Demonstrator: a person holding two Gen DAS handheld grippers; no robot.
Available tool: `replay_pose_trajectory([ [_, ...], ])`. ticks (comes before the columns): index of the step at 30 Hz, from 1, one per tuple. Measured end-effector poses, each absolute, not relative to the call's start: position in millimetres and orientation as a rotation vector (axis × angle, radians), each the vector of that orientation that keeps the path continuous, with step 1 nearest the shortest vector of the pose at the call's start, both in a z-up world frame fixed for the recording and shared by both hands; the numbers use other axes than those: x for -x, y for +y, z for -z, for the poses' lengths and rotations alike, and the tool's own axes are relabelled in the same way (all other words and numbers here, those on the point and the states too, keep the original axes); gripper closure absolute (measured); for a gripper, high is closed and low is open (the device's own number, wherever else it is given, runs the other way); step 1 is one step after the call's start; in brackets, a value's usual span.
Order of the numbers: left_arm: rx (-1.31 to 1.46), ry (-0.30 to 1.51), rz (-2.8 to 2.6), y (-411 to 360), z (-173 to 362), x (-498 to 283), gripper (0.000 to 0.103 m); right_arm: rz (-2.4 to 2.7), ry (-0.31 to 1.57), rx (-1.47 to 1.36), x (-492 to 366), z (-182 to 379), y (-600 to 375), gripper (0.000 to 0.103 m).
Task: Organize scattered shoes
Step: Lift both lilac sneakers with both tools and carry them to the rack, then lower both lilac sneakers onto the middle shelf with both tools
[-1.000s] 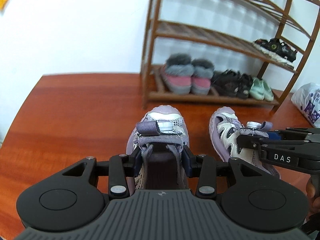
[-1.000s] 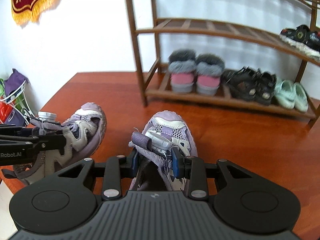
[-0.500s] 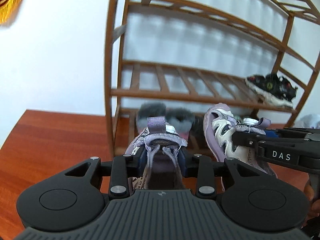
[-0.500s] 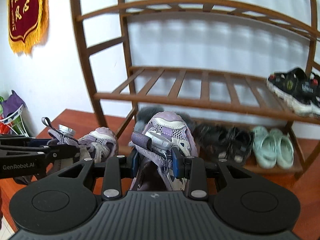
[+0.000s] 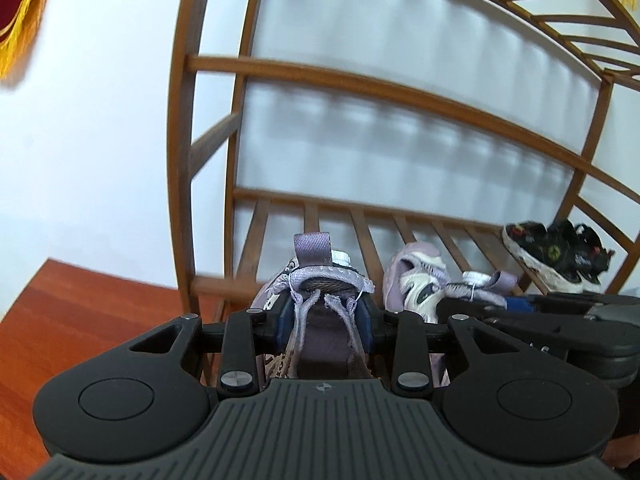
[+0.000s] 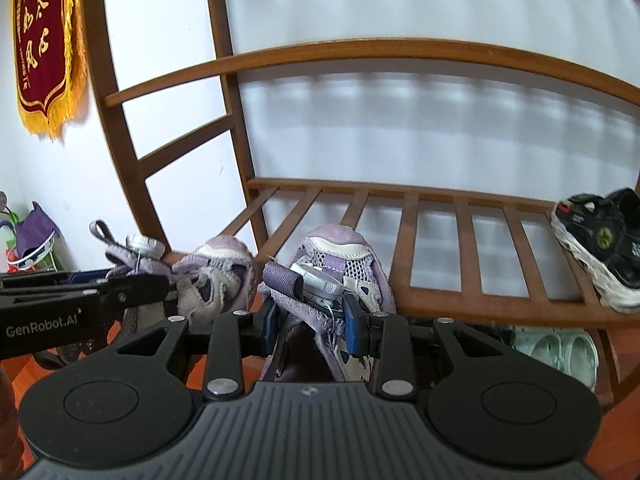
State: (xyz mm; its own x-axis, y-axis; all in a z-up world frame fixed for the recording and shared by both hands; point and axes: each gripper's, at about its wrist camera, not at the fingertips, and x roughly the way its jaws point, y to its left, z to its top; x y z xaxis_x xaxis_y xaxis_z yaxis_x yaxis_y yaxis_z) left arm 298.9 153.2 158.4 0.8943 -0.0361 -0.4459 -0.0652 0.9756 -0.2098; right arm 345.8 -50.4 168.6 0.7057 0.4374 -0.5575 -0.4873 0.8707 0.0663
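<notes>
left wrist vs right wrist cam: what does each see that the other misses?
Left wrist only: the left gripper shut on the left purple sneaker, seen from behind.

Right wrist only: the right gripper shut on the right purple sneaker, the mint clogs on the shelf below, and the bags at far left.

Both: the wooden shoe rack, the black sneakers on its slatted shelf, and a red, gold-fringed banner.
</notes>
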Motion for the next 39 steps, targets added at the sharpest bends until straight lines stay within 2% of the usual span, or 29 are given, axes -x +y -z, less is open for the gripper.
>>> replay_pose_trajectory([
  [12,0.205,0.439,-0.039,171.1,-162.7,-358.7,0.068,-0.469,0.534,0.119,-388.6,-178.1,-8.1,0.067],
  [29,0.239,0.444,-0.033,177.2,-153.2,-396.8,0.067,-0.458,0.533,0.21,-432.1,-170.5,24.7,0.066],
  [37,0.253,0.462,-0.025,184.6,-149.8,-406.8,0.062,-0.448,0.538,0.221,-441.3,-163.4,28.7,0.06],
  [39,0.255,0.468,-0.026,185.0,-149.1,-408.1,0.054,-0.445,0.541,0.216,-441.9,-163.5,26.1,0.057],
])
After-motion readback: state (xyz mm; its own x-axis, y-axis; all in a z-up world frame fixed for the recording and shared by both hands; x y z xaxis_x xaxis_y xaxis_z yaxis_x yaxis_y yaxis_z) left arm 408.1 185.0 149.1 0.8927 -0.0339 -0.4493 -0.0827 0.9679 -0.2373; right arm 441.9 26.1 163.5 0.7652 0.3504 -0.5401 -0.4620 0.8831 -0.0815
